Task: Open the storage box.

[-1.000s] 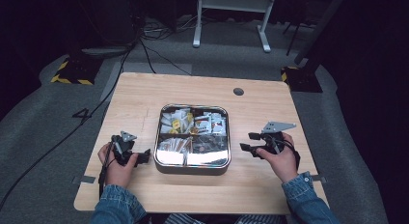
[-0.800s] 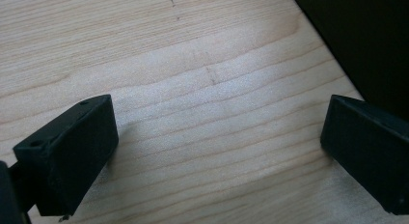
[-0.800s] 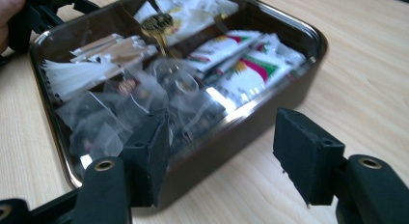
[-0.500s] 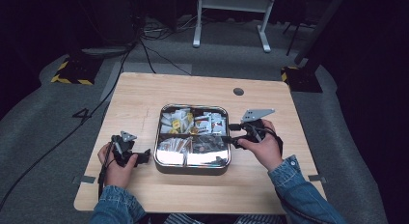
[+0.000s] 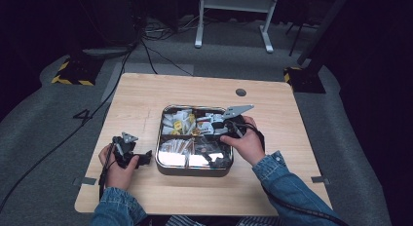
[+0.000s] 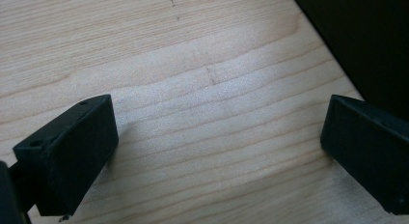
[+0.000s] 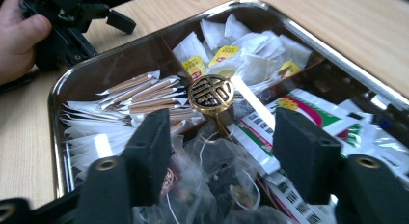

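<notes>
Closest to the camera up top, the person's denim sleeves are coming in from the bottom edge. The left gripper [image 5: 127,152] is sitting low on the table [image 5: 146,104] just left of the tray [image 5: 165,160], with the hand wrapped around it. In the left gripper view its jaws are standing wide apart with nothing but bare wood grain showing between them, and the table edge is running off at the top right corner.

The right gripper [image 5: 210,130] is hanging over the tray's right half, grey plate on top. Its jaws are apart and have just been closing a bit, with nothing pinched between them as far as I can see. In the right gripper view the pads [image 7: 154,137] are hovering over the clear tea bags [image 7: 212,171] in the nearest compartment, and whether they're actually touching anything is hard to tell.

Just past that, the round black and gold knob [image 7: 211,93] is sitting at the middle where the dividers cross. Brown-tipped stick packets [image 7: 144,93] are lying in the compartment to the left in that view, white packets with yellow tags [image 7: 241,50] are piling up in the far one, and printed red and green packets [image 7: 308,113] are filling the one at the right.

Farthest out, a small dark disc [image 5: 240,92] is sitting on the table near its far edge, well apart from the tray.
</notes>
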Tool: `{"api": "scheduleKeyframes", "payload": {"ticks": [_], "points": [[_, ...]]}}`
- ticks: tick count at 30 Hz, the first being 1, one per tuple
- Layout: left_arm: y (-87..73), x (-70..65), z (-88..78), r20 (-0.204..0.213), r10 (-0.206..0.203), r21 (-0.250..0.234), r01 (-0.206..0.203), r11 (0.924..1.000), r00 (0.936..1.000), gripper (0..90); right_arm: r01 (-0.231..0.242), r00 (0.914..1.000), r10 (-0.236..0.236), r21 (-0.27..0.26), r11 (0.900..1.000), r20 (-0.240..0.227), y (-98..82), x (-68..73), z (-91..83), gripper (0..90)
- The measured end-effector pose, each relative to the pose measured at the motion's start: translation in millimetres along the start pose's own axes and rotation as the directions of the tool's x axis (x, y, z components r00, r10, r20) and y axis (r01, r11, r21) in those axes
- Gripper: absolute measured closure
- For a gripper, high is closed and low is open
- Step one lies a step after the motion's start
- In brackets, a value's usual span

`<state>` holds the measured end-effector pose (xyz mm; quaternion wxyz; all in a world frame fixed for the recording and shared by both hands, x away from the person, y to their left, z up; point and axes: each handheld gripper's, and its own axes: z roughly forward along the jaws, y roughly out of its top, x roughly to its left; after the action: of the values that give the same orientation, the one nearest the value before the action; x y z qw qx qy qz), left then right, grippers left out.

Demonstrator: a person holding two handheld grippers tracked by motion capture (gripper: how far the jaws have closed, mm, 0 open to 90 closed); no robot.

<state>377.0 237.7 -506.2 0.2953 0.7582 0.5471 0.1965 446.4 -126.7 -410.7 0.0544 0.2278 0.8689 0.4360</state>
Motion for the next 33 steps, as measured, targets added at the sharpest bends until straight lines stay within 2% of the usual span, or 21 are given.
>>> {"api": "scheduleKeyframes", "payload": {"ticks": [3, 4, 11, 17, 20, 21, 24, 28, 33], "points": [[0.0, 0.0, 0.0, 0.000, 0.000, 0.000, 0.000, 1.0000, 1.0000, 0.0, 0.001, 0.9999, -0.001, 0.017, 1.000, -0.011, 1.4, -0.4, 7.3, 43.6], [0.2, 0.1, 0.2, 0.001, 0.001, 0.000, -0.001, 1.0000, 1.0000, 0.0, 0.005, 0.9999, -0.004, 0.035, 0.999, -0.014, 3.0, 0.0, 14.4, 44.1], [0.2, 0.1, 0.2, 0.002, 0.002, 0.000, -0.002, 1.0000, 1.0000, 0.0, 0.012, 0.9996, -0.011, 0.064, 0.998, -0.027, 7.7, 0.9, 38.0, 45.1], [0.3, 0.3, 0.2, 0.003, 0.004, 0.000, -0.004, 1.0000, 1.0000, 0.0, 0.017, 0.9994, -0.014, 0.088, 0.996, -0.031, 7.9, 0.3, 52.7, 51.7], [0.3, 0.3, 0.3, 0.003, 0.005, 0.000, -0.005, 1.0000, 1.0000, 0.0, 0.020, 0.9995, -0.018, 0.076, 0.997, -0.028, 7.3, 0.7, 55.7, 52.4], [0.3, 0.3, 0.3, 0.003, 0.004, 0.000, -0.004, 1.0000, 1.0000, 0.0, 0.023, 0.9995, -0.021, 0.074, 0.997, -0.023, 7.5, 1.2, 56.3, 53.6], [0.3, 0.3, 0.3, 0.003, 0.005, 0.000, -0.005, 1.0000, 1.0000, 0.0, 0.071, 0.9971, -0.073, 0.075, 0.995, 0.023, 7.3, 6.4, 58.8, 57.6], [0.3, 0.2, 0.3, 0.003, 0.004, 0.000, -0.004, 1.0000, 1.0000, 0.0, 0.075, 0.9953, -0.079, 0.072, 0.995, 0.055, 6.9, 10.7, 60.2, 57.8], [0.3, 0.2, 0.3, 0.003, 0.004, 0.000, -0.004, 1.0000, 1.0000, 0.0, 0.071, 0.9958, -0.075, 0.072, 0.995, 0.053, 6.9, 10.4, 60.2, 58.0]]}}
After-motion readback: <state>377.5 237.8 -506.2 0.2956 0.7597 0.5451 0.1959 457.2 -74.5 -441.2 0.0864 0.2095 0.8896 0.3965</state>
